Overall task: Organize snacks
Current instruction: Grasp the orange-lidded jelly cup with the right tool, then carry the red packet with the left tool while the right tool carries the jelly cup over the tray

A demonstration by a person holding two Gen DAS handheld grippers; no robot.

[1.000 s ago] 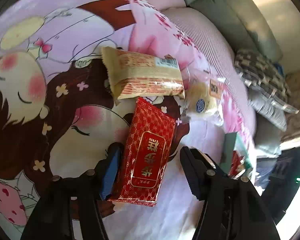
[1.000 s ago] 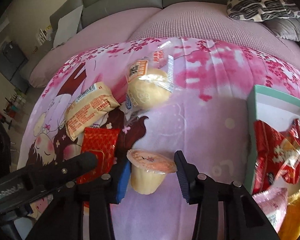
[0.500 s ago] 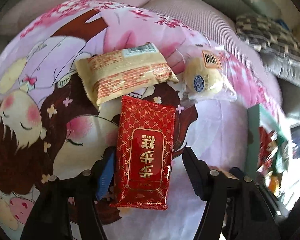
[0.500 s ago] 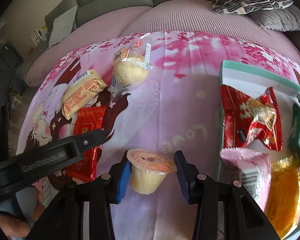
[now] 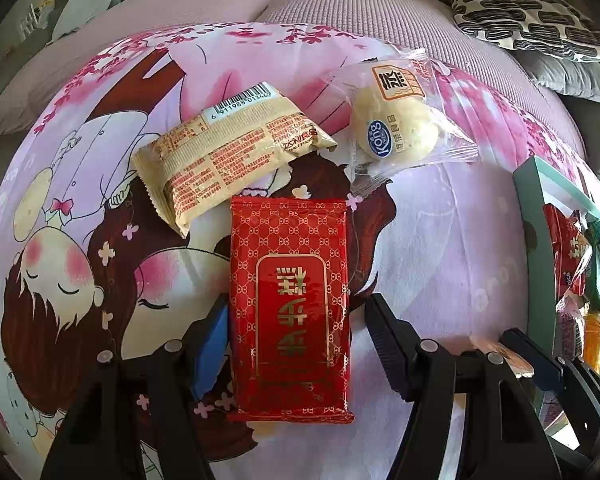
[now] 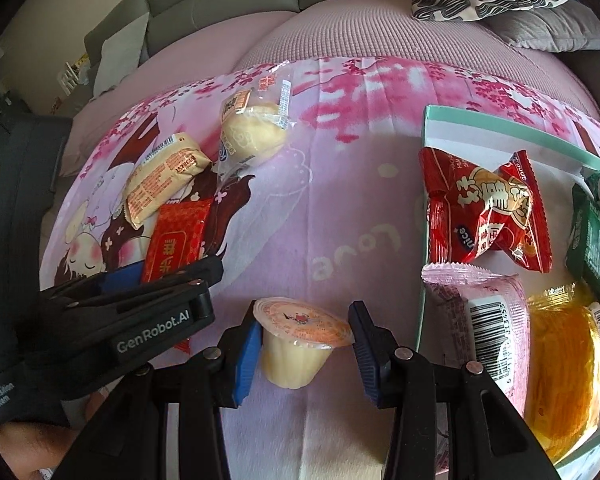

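Meanwhile, the left gripper [image 5: 296,332] is straddling the red packet [image 5: 289,304] with jaws wide, while the right gripper [image 6: 304,344] is clamping the jelly cup [image 6: 298,340] near the teal-rimmed tray [image 6: 500,130].

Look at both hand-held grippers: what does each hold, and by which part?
The right hand-held gripper holds the pudding cup by its sides, below the lid. The left hand-held gripper straddles the red packet, open, holding nothing.
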